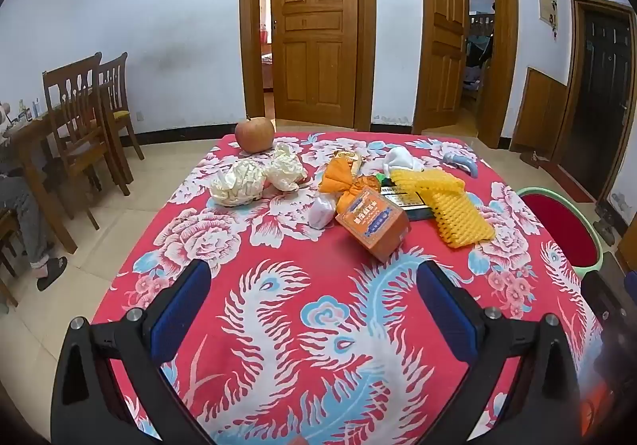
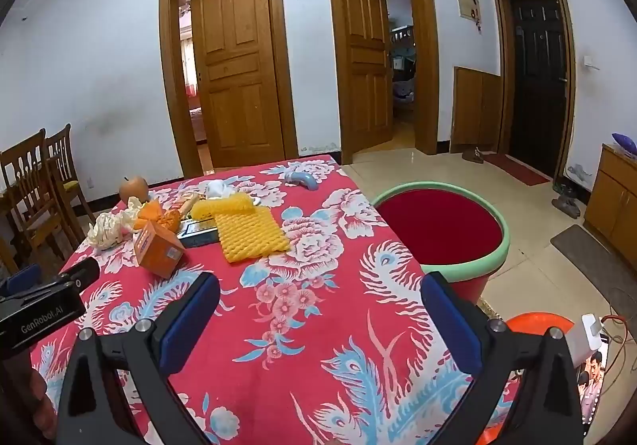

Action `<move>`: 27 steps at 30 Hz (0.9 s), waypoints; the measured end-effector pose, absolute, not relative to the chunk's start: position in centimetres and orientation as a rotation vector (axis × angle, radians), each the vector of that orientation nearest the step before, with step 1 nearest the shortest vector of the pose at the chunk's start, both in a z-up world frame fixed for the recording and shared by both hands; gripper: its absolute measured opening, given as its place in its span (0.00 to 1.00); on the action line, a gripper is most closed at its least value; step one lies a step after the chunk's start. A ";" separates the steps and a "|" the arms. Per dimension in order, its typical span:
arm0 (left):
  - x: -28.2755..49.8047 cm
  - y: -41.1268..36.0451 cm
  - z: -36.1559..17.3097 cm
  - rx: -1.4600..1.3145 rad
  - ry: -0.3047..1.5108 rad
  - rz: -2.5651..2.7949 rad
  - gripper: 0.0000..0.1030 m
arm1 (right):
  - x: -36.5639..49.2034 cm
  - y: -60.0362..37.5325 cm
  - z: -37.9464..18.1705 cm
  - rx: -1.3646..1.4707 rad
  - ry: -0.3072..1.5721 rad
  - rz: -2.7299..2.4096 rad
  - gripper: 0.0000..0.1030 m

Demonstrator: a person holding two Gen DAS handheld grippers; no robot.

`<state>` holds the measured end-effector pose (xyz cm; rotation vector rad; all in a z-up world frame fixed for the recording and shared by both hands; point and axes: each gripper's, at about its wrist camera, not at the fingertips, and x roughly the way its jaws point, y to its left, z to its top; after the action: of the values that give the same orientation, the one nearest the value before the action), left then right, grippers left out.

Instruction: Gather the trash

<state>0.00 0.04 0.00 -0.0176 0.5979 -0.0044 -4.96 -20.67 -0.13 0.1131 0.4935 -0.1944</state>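
A: From the left wrist, what shows?
B: The left gripper (image 1: pixel 314 285) hangs over the near part of the table (image 1: pixel 278 325), its blue pads spread wide with only the red flowered cloth between them. The trash lies farther off: two crumpled paper wads (image 1: pixel 239 186) at far left just beside an apple (image 1: pixel 254 134), an orange box (image 1: pixel 374 222) in the middle, yellow foam netting (image 1: pixel 450 206) to its right, overlapping a dark flat packet (image 1: pixel 402 202).

A: And the right wrist?
B: The right gripper (image 2: pixel 318 309) is released too, nothing in its jaws, above the cloth near the table's right edge. The orange box (image 2: pixel 157 246) and yellow foam netting (image 2: pixel 251 234) sit far left of it. A red bin with a green rim (image 2: pixel 497 246) stands on the floor just beside the table, to the right. The left gripper's body (image 2: pixel 40 309) shows at the left edge.
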 end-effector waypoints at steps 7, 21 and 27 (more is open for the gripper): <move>0.1 0.1 0.0 -0.022 0.602 -0.003 0.99 | -5.0 -20.7 -0.1 0.114 0.497 -0.191 1.00; 0.0 0.2 0.1 -0.028 0.596 -0.002 0.99 | -4.8 -20.9 -0.4 0.119 0.512 -0.193 1.00; 0.0 0.2 0.1 -0.028 0.595 -0.002 0.99 | -4.7 -20.9 -0.7 0.119 0.514 -0.195 1.00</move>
<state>0.03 0.24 0.07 -0.0283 0.5954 -0.0025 -4.71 -20.91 -0.68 0.1194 0.5137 -0.1951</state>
